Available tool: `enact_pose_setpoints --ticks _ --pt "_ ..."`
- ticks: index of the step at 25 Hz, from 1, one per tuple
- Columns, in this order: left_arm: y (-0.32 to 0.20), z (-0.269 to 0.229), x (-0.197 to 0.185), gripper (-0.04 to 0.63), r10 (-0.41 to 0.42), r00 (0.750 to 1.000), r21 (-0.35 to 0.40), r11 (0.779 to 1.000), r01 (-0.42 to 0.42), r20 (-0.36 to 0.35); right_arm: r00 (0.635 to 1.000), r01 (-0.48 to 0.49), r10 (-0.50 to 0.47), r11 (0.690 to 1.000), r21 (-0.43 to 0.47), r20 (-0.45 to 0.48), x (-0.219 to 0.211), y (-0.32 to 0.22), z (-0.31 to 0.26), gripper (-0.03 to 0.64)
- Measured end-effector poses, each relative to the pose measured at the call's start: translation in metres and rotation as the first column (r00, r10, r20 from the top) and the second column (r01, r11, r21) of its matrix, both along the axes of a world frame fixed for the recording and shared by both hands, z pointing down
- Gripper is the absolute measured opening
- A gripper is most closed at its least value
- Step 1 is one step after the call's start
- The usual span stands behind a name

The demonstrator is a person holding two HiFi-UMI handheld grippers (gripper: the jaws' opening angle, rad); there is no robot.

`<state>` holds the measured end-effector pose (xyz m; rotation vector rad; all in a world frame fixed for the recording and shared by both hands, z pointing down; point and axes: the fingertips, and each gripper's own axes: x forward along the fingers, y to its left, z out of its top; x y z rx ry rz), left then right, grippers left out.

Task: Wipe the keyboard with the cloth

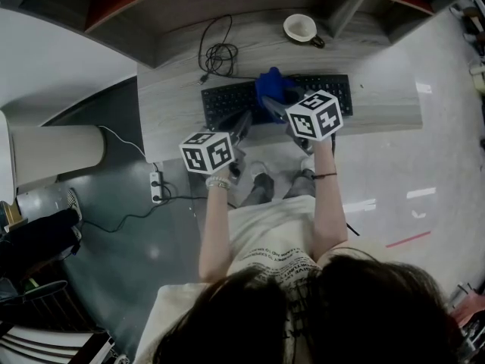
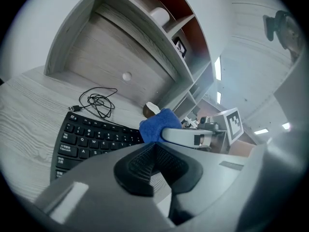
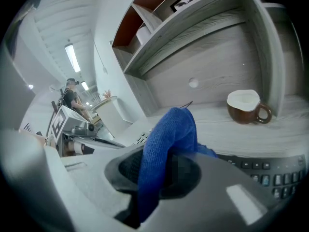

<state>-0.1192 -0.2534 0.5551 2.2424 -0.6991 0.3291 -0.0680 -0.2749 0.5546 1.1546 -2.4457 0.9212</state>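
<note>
The right gripper (image 1: 276, 106) pinches the blue cloth (image 1: 271, 84) tight over the keyboard's (image 1: 227, 101) middle, the left gripper (image 1: 244, 118) at its 7 o'clock with jaws together and empty, so a hard swipe could shove the unheld keyboard toward the mug (image 1: 301, 28) at 1 o'clock.

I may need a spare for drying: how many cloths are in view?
1: the blue cloth, clamped in the right tongs over the keyboard's middle. The shelves may hide others.
</note>
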Motion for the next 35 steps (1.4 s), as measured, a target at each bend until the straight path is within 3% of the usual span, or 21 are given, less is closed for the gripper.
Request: enact_pose_setpoints --ticks 35 --pt "-0.017 0.006 -0.077 0.006 -0.047 0.999 0.009 0.999 0.047 0.006 0.999 0.044 -0.044 0.999 0.007 0.003 -0.080 -0.015 0.005 0.058"
